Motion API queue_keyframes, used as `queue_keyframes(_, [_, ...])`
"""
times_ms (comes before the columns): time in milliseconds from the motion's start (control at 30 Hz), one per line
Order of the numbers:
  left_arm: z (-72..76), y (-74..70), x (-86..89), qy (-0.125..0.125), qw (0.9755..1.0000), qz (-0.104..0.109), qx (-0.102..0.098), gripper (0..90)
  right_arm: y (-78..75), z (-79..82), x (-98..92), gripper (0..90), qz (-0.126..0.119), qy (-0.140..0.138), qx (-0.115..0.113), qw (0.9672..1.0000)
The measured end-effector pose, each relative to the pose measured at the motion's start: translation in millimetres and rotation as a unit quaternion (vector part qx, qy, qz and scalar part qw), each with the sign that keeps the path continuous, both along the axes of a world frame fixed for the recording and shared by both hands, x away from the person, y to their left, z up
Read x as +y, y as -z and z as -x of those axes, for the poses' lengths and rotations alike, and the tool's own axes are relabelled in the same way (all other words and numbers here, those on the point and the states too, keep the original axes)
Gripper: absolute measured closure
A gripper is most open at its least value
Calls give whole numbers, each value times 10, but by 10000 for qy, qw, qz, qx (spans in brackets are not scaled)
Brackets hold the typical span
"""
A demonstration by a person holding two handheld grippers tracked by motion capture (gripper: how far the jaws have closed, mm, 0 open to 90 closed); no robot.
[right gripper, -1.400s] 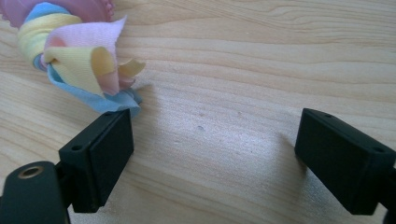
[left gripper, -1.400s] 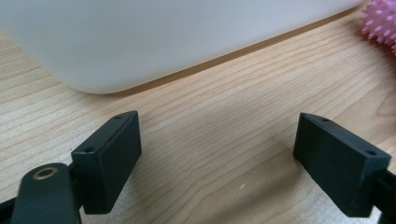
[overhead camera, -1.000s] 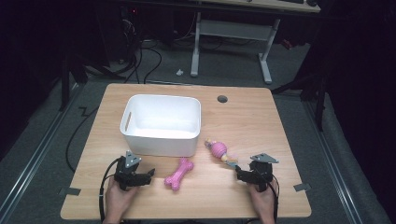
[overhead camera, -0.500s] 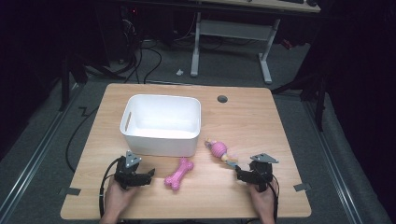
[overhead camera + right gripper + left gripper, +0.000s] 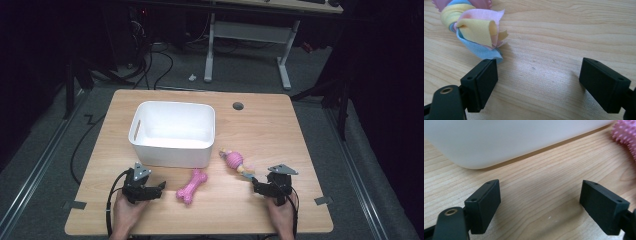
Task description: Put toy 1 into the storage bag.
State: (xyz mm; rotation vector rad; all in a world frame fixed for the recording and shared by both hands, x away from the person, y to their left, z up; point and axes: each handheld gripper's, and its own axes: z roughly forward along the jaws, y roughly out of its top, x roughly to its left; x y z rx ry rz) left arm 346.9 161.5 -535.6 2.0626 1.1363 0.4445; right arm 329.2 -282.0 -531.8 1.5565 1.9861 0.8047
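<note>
While jaws gape, rope toy [image 5: 475, 30] lies just beside right tool [image 5: 537, 85].

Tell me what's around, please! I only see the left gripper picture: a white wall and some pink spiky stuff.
Observer: That white wall is a bin, and from above it looks empty.
Operator: What's the pink spiky thing?
Observer: A pink bone toy, lying on the table in front of the bin.
Operator: Where's the other gripper?
Observer: The right gripper is open by the table's near edge. A colourful cloth toy lies just past its jaw.
</note>
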Motion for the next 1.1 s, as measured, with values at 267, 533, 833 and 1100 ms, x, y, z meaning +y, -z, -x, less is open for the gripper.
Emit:
queue_keyframes(267, [70, -80, -26, 32, 9999, -85, -68, 174, 0, 0, 0, 153, 1, 6, 2, 10000])
queue_keyframes(533, [180, -239, -39, 214, 9997, 69, -13, 211, 0, 0, -1, 153, 11, -12, -6, 10000])
queue_keyframes(833, [245, -383, -178, 477, 9988, -51, 103, 237, 0, 0, 1, 153, 7, -23, -5, 10000])
queue_keyframes(1100, [240, -453, -385, 851, 9959, -63, 287, 246, 0, 1, 1, 153, 6, -22, -4, 10000])
